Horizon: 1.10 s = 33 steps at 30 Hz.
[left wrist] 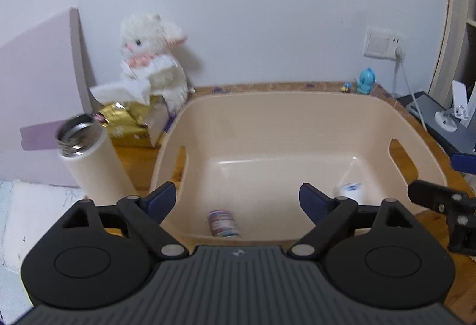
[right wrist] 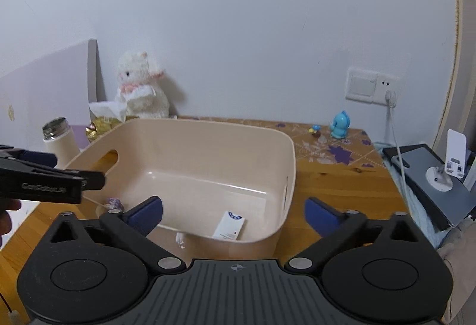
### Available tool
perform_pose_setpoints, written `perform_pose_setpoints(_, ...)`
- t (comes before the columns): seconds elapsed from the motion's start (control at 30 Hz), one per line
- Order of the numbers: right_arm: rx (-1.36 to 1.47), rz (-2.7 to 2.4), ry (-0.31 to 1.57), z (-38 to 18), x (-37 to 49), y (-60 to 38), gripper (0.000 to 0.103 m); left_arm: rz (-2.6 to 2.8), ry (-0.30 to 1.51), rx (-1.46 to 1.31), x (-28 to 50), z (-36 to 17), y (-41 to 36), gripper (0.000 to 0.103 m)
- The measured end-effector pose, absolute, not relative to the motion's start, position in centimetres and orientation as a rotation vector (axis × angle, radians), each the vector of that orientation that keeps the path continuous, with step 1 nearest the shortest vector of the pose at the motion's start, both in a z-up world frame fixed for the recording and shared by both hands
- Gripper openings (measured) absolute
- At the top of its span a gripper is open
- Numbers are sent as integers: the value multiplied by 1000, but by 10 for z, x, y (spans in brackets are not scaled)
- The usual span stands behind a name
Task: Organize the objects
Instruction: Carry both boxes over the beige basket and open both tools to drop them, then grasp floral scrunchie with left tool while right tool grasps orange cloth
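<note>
My left gripper (left wrist: 236,201) has its blue-padded jaws spread wide and holds nothing; it hangs over the near wall of the beige plastic storage bin (left wrist: 297,105). My right gripper (right wrist: 233,215) is also parted and empty, over the bin's near right corner. Just below my left jaws, a small roll of striped pastel tape (left wrist: 222,222) lies on its side on the bin floor against the near wall, its long axis running roughly away from me. A white card packet with blue print (right wrist: 230,225) lies flat on the floor toward the right corner. Both look already stowed. Outside the bin, left and slightly ahead of my left gripper, a cream cylindrical flask with an open steel mouth (left wrist: 89,158) stands upright on the wooden table (right wrist: 333,176), just beside the bin's left wall. I judge it the next likely pick, and my left hand is nearer. Farther back sit a gold tissue box (left wrist: 131,125), a white plush lamb (left wrist: 151,57) and a small blue figurine (left wrist: 366,81).
</note>
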State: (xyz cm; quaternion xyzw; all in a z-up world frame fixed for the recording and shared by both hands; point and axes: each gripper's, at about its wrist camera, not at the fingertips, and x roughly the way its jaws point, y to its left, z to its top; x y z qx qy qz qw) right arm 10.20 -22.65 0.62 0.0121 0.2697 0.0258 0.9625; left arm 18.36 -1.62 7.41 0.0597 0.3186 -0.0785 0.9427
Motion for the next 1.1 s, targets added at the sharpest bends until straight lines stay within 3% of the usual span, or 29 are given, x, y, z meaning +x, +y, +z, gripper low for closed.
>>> perform_pose_setpoints(0.37,-43,40,598,-18,68,-242,103,-144,646,142,127,71,17,96)
perform_pose_setpoints(1.1,-102,64,853,-106,91,-246,103,-149,841,184,126,-23,49,96)
